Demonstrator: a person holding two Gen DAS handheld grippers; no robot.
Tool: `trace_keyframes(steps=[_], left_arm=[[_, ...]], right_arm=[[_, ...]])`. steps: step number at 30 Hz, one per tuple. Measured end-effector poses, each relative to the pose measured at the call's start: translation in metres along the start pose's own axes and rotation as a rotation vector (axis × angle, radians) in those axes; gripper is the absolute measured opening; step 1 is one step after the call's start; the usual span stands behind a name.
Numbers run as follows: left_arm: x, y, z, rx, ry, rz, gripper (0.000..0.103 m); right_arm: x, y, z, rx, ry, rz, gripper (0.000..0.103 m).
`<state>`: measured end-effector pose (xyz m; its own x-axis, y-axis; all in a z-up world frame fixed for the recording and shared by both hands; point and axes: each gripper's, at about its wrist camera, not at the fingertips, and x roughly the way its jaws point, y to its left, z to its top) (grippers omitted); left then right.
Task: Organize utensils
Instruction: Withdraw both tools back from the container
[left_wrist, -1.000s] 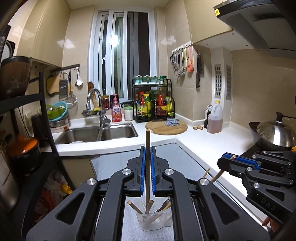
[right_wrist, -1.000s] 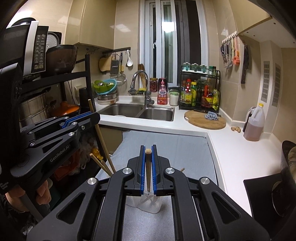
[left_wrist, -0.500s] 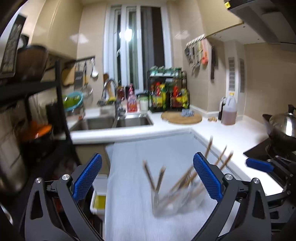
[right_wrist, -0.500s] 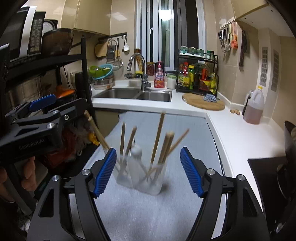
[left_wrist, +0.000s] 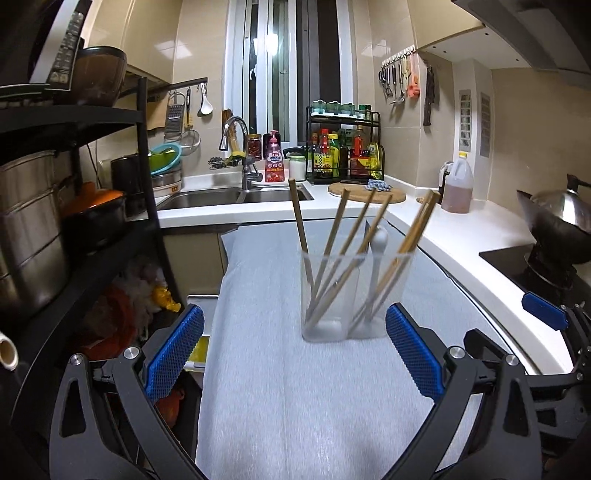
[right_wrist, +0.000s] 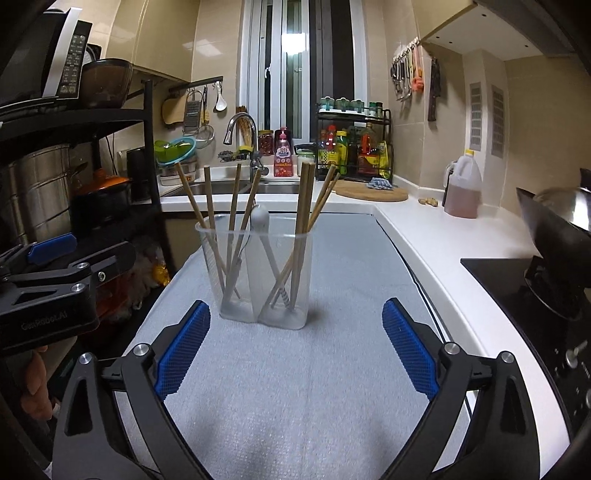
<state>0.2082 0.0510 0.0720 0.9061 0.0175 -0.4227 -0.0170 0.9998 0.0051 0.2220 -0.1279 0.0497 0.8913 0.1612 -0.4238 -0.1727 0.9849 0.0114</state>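
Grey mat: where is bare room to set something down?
The grey mat is bare between the clear holder and both open grippers, and beside the holder toward the white counter. The sink end is crowded.

"GenRobot.AI" stands on the left tool (right_wrist: 48, 280) body.

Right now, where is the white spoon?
The white spoon stands inside the clear holder on the grey mat, among the wooden chopsticks, near the middle of both wrist views, ahead of the open grippers.
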Motion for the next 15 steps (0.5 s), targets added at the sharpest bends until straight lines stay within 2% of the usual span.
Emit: trace_keyframes(steps=[6,15], left_arm=[[-0.016,0.0,-0.013,0.0,0.0,0.01,0.096],[-0.03,0.0,-0.014,0.0,-0.024,0.04,0.096]], right_arm=[[-0.011,0.003,-0.01,0.001,-0.007,-0.014,0.093],[-0.023,0.002,-0.018,0.007,-0.004,-0.02,0.093]])
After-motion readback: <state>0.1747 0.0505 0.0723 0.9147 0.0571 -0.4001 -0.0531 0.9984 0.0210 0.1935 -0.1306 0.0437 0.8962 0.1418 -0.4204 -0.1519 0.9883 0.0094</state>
